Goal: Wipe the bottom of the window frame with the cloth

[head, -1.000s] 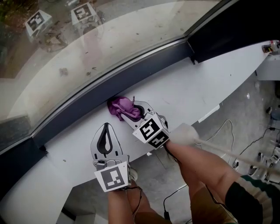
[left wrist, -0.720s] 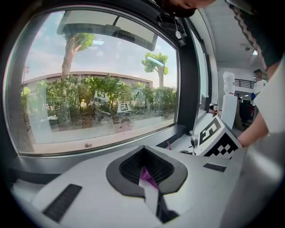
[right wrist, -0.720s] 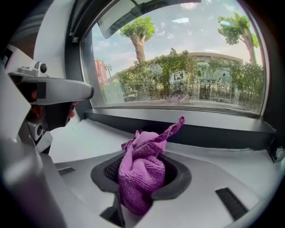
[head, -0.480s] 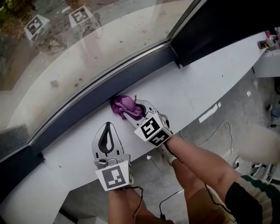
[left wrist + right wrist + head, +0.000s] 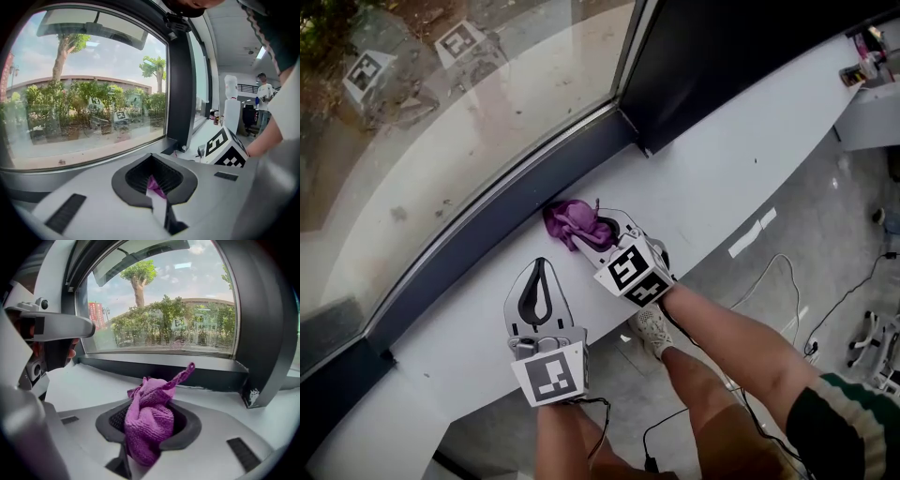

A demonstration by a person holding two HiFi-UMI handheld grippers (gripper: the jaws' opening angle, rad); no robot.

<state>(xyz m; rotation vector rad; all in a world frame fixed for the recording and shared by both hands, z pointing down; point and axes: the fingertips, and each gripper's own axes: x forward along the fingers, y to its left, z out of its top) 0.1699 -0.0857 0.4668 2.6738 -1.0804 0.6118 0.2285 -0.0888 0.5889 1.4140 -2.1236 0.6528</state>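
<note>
A purple cloth [image 5: 570,219] is bunched against the dark bottom rail of the window frame [image 5: 487,234], on the white sill [image 5: 722,178]. My right gripper [image 5: 592,232] is shut on the cloth, which bulges up out of its jaws in the right gripper view as a purple cloth [image 5: 149,418]. The bottom rail [image 5: 187,373] runs just behind it. My left gripper [image 5: 538,281] rests on the sill to the left, jaws shut, nothing showing in them from above. In the left gripper view my left gripper [image 5: 157,190] points at the glass, with the right gripper's marker cube [image 5: 225,147] beside it.
A dark upright of the frame [image 5: 712,56] rises right of the cloth and meets the rail at a corner [image 5: 636,141]. Small items sit at the sill's far right end [image 5: 862,52]. Cables [image 5: 787,281] lie on the floor below. A person [image 5: 263,91] stands far off indoors.
The right gripper and the cloth now lie nearer the dark upright, having slid right along the rail. The left gripper has kept its place beside the right one.
</note>
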